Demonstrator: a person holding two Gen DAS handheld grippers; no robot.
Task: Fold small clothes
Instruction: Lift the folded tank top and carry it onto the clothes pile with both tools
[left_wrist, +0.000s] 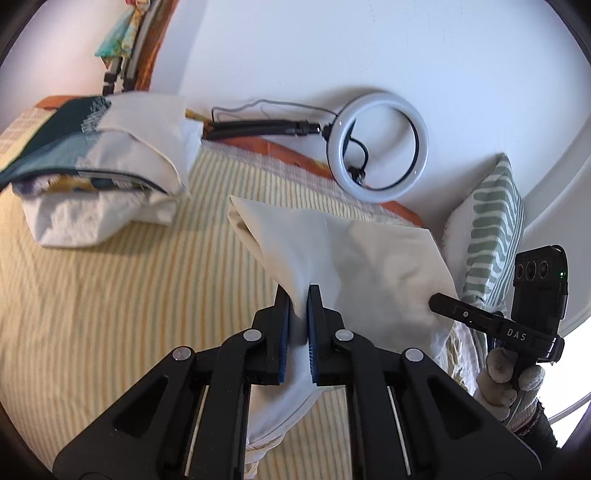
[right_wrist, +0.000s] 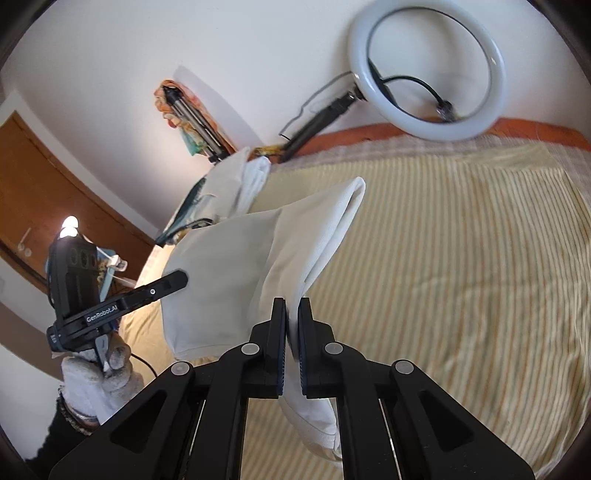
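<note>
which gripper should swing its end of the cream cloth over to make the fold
Probably the right gripper. Both it and the left gripper are shut on the cream cloth, but the right has open striped bedspread ahead.

Bare bedspread (right_wrist: 461, 258) right of folded pile (left_wrist: 110, 162)

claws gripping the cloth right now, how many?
2. Left claw is shut on one part of the cream cloth, right claw is shut on another, holding it up over the striped bed.
</note>
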